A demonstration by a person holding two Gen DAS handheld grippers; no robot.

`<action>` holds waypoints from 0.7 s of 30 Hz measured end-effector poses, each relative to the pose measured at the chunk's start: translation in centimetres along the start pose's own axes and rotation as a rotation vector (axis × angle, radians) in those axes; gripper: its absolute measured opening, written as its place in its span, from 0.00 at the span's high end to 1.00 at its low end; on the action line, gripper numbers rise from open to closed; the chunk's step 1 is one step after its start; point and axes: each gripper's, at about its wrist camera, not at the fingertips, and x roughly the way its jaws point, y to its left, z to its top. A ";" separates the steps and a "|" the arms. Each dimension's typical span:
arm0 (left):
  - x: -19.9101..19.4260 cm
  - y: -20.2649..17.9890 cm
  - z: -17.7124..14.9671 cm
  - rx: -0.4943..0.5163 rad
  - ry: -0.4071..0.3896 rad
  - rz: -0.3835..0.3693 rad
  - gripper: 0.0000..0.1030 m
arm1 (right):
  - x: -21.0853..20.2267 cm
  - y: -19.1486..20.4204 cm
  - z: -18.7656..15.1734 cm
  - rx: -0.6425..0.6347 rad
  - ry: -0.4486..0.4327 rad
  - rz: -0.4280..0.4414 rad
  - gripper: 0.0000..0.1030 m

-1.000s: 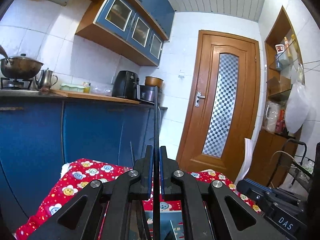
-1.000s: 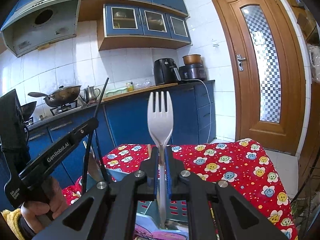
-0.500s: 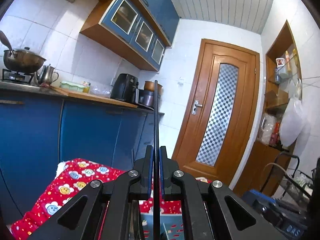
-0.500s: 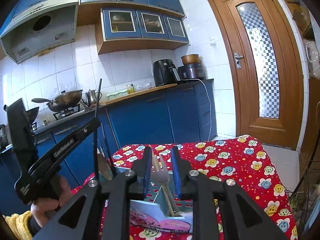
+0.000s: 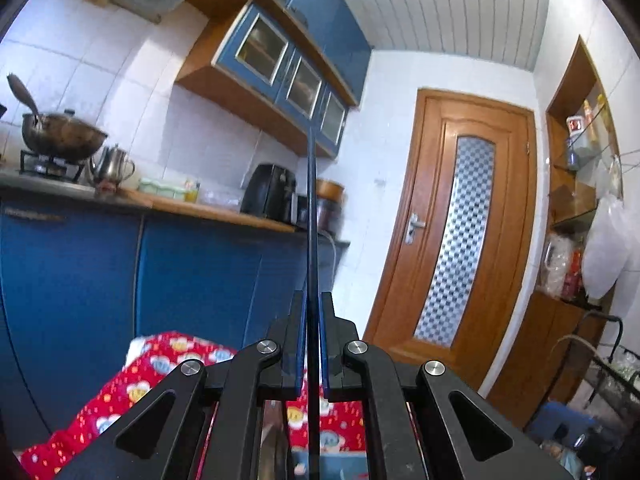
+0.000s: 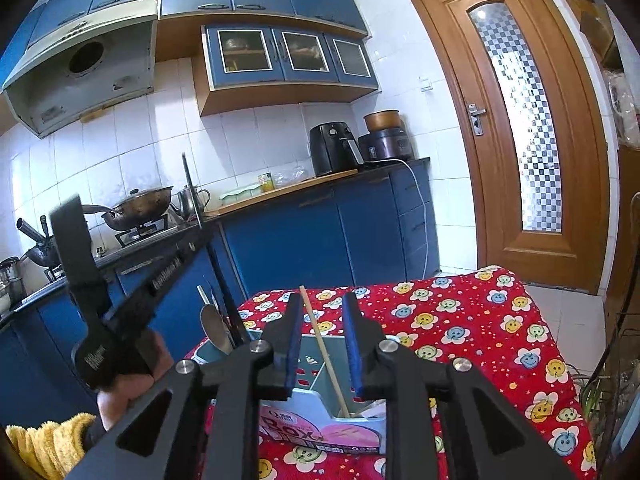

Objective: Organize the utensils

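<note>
Pinched a thin dark utensil (image 5: 311,200) edge-on in the left gripper (image 5: 313,308), pads pressed together on its shaft, long end pointing up and away towards the wall cabinets. Saw the same pairing in the right wrist view, at the left: left gripper (image 6: 195,238) clamped on the utensil (image 6: 190,188), lower end of it reaching down beside a metal spoon (image 6: 214,328) at the left end of the pale blue holder (image 6: 308,376). Gripped that tool with a bare hand (image 6: 128,380) above a yellow sleeve (image 6: 44,440). Kept the right gripper (image 6: 320,308) spread, pads touching nothing, just above the near side of the holder. Left a wooden chopstick (image 6: 320,340) leaning in the holder's middle compartment, framed between the parted jaws but free of both. Stood the holder on the red flowered tablecloth (image 6: 460,320), near edge towards the camera, blue cupboards and a wok (image 6: 140,204) far behind.
</note>
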 end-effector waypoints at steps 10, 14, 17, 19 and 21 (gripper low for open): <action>-2.5 -0.4 0.3 0.053 0.100 -0.051 0.65 | -2.0 1.1 -0.1 0.002 0.006 0.003 0.73; -4.2 -0.4 0.6 0.055 0.160 -0.062 0.60 | -3.4 2.0 -0.4 -0.009 0.017 0.000 0.66; -5.4 -0.2 0.4 0.061 0.222 -0.058 0.56 | -4.0 2.4 -0.9 -0.015 0.037 -0.010 0.63; -6.2 -0.1 0.1 0.068 0.270 -0.053 0.54 | -4.4 2.7 -1.6 -0.012 0.060 -0.019 0.60; -6.9 0.1 -0.3 0.077 0.308 -0.039 0.53 | -4.8 2.9 -2.2 -0.006 0.084 -0.029 0.56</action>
